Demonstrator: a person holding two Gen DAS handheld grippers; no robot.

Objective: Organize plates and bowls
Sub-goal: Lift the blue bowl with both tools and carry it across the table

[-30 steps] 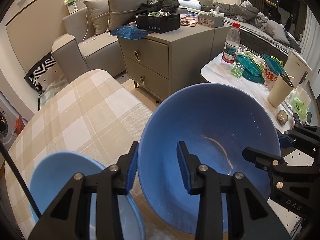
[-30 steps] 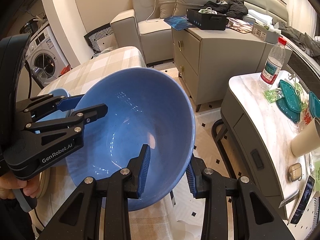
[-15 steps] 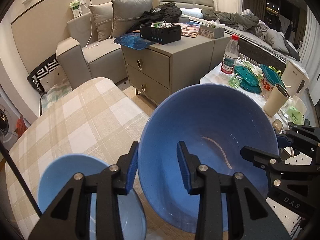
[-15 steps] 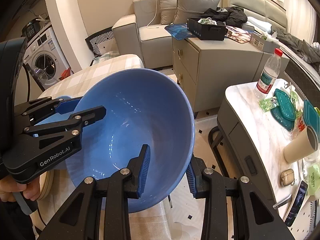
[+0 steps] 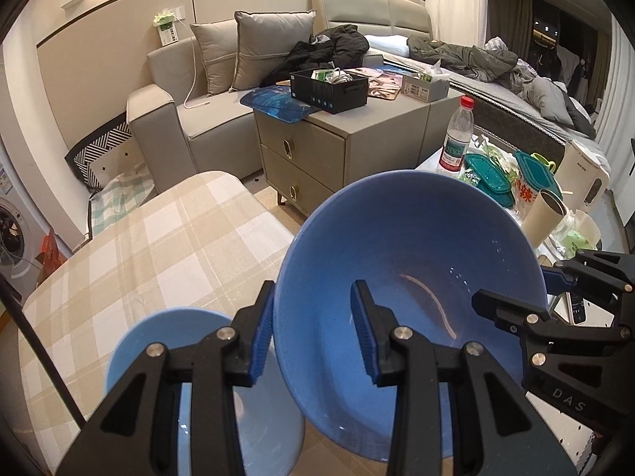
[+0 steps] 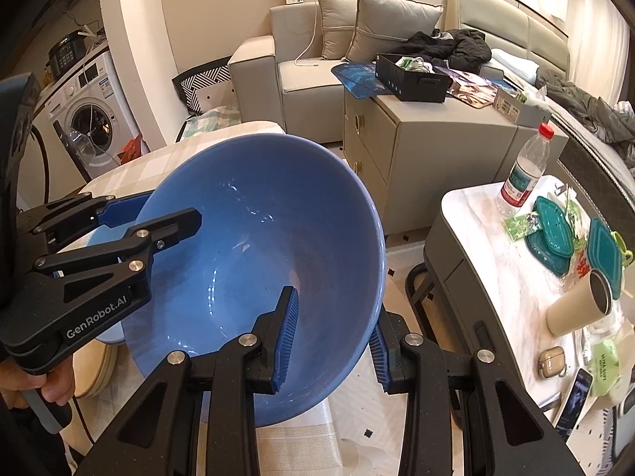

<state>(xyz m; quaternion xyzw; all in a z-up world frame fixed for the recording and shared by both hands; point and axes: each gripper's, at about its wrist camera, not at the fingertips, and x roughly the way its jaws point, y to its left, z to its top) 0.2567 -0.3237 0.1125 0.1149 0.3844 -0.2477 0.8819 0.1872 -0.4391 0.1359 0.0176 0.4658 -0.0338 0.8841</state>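
A large deep-blue bowl (image 5: 416,261) hangs tilted in the air above the table with the checked cloth (image 5: 158,246). My left gripper (image 5: 313,329) is shut on the bowl's near-left rim, one pad inside and one outside. My right gripper (image 6: 333,341) is shut on the opposite rim of the same blue bowl (image 6: 254,238). Each wrist view shows the other tool: the right gripper (image 5: 532,289) at the bowl's right edge, the left gripper (image 6: 158,214) at its left edge. A smaller light-blue bowl (image 5: 190,341) lies on the cloth below, partly hidden by my left fingers.
A grey two-drawer cabinet (image 5: 337,150) stands beyond the table, with a sofa (image 5: 206,119) behind it. To the right, a marble side table (image 6: 496,246) carries a water bottle (image 6: 524,170), teal lids, a paper cup (image 6: 579,305) and a phone. A washing machine (image 6: 87,119) stands far left.
Both grippers have risen with the blue bowl held between them. The light-blue bowl and the checked cloth now look farther below.
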